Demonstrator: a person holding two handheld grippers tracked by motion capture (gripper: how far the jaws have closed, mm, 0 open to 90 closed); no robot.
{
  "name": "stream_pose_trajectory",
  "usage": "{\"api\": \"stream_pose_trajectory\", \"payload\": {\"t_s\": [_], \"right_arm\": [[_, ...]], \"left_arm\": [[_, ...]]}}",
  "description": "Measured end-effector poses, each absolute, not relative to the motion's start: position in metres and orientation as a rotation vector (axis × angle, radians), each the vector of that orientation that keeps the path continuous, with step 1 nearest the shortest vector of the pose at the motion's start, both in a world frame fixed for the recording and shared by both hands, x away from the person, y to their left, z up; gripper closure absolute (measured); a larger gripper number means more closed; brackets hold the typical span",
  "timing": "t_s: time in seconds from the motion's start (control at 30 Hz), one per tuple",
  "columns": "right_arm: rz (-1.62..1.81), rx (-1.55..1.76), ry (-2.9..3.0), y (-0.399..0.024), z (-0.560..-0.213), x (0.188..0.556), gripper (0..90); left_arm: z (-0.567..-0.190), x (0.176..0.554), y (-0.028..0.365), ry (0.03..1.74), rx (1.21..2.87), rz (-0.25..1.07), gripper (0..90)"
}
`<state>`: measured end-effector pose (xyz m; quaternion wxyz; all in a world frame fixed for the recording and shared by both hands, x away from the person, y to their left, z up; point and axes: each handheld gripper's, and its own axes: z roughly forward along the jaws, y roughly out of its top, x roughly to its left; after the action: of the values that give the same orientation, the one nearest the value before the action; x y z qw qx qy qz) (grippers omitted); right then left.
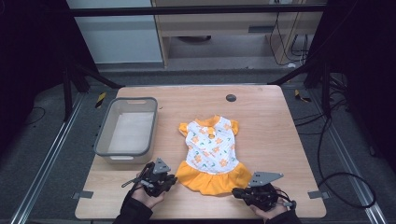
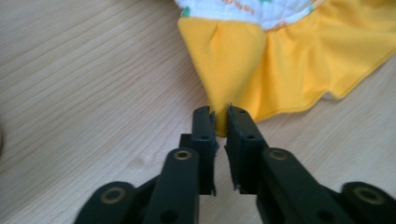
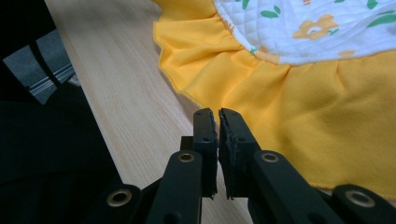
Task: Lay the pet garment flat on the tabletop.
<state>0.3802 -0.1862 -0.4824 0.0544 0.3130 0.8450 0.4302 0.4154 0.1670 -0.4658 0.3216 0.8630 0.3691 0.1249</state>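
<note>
One small dress (image 1: 210, 154) lies flat on the counter (image 1: 261, 121), neck away from me and its orange frill toward me, between my two hand-held grippers; that is the thing I am working on. Going from the left: one grey bin (image 1: 127, 130) stands on the counter's left part, well apart from the dress. Next comes my left hand-held gripper (image 1: 172, 179), down at the frill's left corner; in the left gripper view (image 2: 220, 122) its jaws stand a narrow gap apart with the tip of the orange hem (image 2: 219, 84) in that gap, and I cannot say the pads press on it. Then the dress itself, white quilted body with orange flowers and an orange collar. At the right is my right hand-held gripper (image 1: 236, 192), low by the frill's right corner; in the right gripper view (image 3: 218, 122) its jaws are all but together, over the counter just at the hem's edge (image 3: 187, 95), with no cloth that I can see between them. I judge the dress light, soft and limp: it will sag and fold wherever it is not held, and the thin frill could slip from a shallow pinch. The best hold, I think, is at the two frill corners, deep enough to catch the hem seam. Count: one dress, one bin, two grippers.
</note>
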Motion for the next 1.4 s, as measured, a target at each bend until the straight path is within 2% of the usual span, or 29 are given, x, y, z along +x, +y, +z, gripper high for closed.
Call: {"api": "stream_pose_trajectory", "payload": {"t_s": [0.2,0.27,0.4,0.5,0.63,0.8,1.07,1.27,1.4], "right_arm": [[1.341,1.021,2.393,-0.197,-0.474,0.389,79.3],[1.341,1.055,2.333,-0.201,-0.471,0.395,80.2],[1.334,1.103,2.24,-0.205,-0.467,0.413,84.4],[1.327,1.132,2.215,-0.203,-0.468,0.426,87.3],[1.31,1.139,2.224,-0.196,-0.473,0.44,89.4],[1.241,1.118,2.285,-0.184,-0.484,0.448,89.7],[1.161,1.105,2.394,-0.17,-0.498,0.447,89.4],[1.221,1.128,2.396,-0.171,-0.497,0.447,87.8],[1.267,1.131,2.322,-0.174,-0.487,0.455,88.2]], "left_arm": [[-0.448,0.413,0.164,0.901,2.189,0.461,62.0],[-0.44,0.414,0.16,0.862,2.167,0.483,63.1],[-0.435,0.425,0.14,0.804,2.159,0.483,72.0],[-0.443,0.436,0.117,0.755,2.201,0.465,76.1],[-0.461,0.449,0.096,0.715,2.307,0.533,77.7],[-0.486,0.457,0.108,0.779,2.351,0.527,79.5],[-0.49,0.45,0.127,0.796,2.332,0.499,79.9],[-0.485,0.45,0.129,0.799,2.317,0.497,78.7],[-0.465,0.455,0.129,0.784,2.243,0.543,77.5]]}}
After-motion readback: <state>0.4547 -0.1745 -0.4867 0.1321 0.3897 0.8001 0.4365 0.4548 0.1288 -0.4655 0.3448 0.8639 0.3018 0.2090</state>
